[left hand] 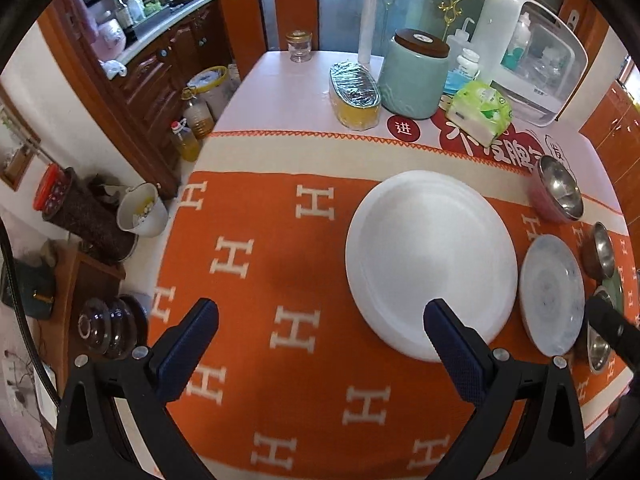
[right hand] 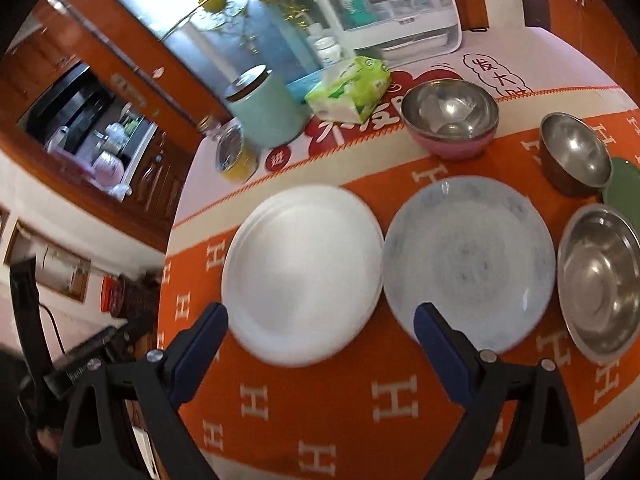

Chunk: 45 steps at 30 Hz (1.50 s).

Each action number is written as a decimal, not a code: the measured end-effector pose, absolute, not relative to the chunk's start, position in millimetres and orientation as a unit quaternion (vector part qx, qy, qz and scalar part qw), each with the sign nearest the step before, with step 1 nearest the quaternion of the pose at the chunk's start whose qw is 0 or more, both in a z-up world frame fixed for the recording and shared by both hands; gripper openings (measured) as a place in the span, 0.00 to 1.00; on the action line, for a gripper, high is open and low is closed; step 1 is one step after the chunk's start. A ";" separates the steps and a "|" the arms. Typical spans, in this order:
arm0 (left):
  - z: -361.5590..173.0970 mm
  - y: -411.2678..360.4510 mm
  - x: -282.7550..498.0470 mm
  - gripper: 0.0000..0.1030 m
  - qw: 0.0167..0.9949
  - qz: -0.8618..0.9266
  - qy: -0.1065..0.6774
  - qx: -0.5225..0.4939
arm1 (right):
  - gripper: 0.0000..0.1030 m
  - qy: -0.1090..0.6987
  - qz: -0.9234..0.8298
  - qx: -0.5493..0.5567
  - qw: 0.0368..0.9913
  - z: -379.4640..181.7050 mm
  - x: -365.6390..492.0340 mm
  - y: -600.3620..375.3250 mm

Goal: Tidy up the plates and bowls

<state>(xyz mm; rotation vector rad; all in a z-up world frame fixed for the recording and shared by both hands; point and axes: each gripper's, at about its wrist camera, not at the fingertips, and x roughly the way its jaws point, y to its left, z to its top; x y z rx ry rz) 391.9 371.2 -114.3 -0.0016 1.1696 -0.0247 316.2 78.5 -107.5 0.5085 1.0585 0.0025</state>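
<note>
A large white plate (left hand: 430,260) (right hand: 302,274) lies on the orange cloth, with a pale blue plate (left hand: 554,292) (right hand: 468,260) just to its right. A pink bowl with a steel inside (left hand: 558,190) (right hand: 450,118) stands behind them. A brown-sided steel bowl (left hand: 600,250) (right hand: 576,154), a green dish (right hand: 622,188) and a wide steel bowl (right hand: 600,280) (left hand: 598,344) sit further right. My left gripper (left hand: 320,316) hangs open above the cloth, left of the white plate. My right gripper (right hand: 322,314) is open over the near edges of both plates.
At the back of the table stand a teal jar (left hand: 414,74), a tissue pack (left hand: 480,110), a foil-covered yellow tub (left hand: 354,98), a small glass jar (left hand: 299,46) and a white cabinet (left hand: 532,56). The table's left edge (left hand: 188,184) drops to floor clutter.
</note>
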 end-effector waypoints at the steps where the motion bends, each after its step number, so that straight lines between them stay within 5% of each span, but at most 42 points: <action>1: -120.6 371.7 399.9 0.99 0.830 -0.016 0.557 -0.005 | 0.92 0.499 -0.004 0.234 0.834 -109.0 323.9 78.1; 30: -249.3 355.0 435.2 0.99 0.766 -0.085 0.633 -0.072 | 0.85 0.482 0.063 0.077 0.870 -196.8 423.8 90.7; 38: -255.8 348.0 438.8 0.91 0.756 -0.087 0.644 -0.078 | 0.67 0.495 0.057 0.055 0.865 -211.1 431.5 96.3; 45: -253.5 340.5 440.5 0.79 0.766 -0.086 0.634 -0.065 | 0.41 0.502 0.043 0.057 0.862 -220.6 433.3 94.6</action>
